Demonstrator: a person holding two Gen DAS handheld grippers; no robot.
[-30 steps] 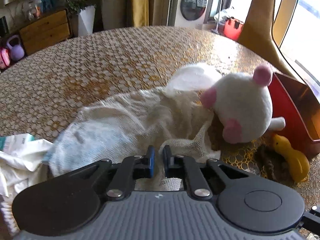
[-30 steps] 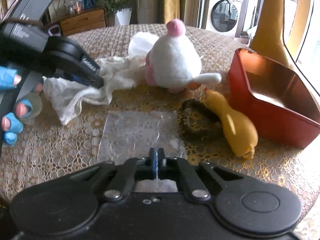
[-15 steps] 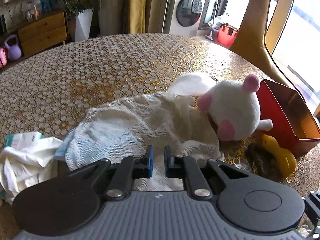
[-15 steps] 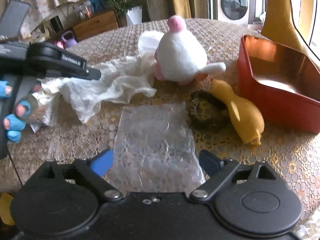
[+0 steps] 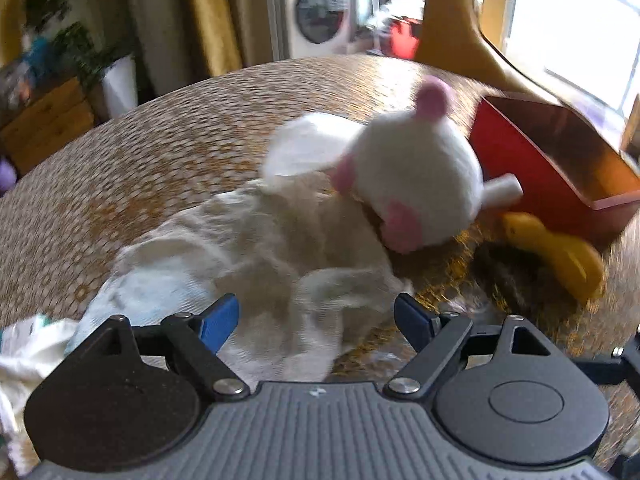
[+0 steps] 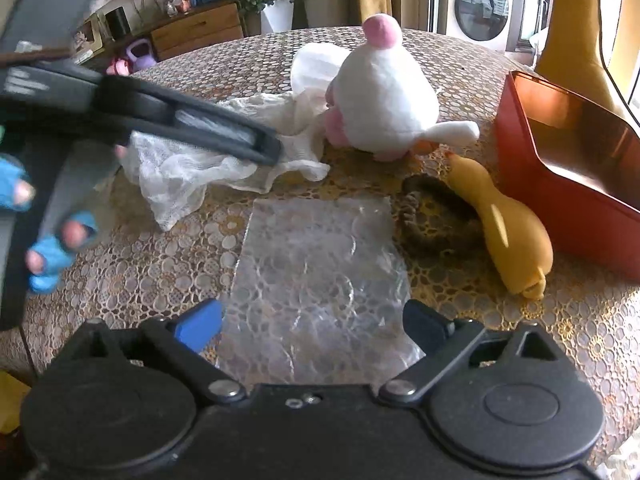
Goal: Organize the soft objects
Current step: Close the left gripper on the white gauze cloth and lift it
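Left wrist view motion-blurred throughout; red box [image 6: 568,184] cut off by right edge.

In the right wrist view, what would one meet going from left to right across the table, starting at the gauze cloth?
Gauze cloth → bubble wrap sheet → dark hair tie → yellow rubber duck → red box.

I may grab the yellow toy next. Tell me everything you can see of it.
The yellow toy looks like smooth rubber, shaped like a bird with a thin neck and a fat rounded body. It lies on its side on the table, neck toward the plush, fat end nearer the camera. It sits close against the red box on one side and the dark ring on the other; whether it touches them is unclear. No gripper touches it.
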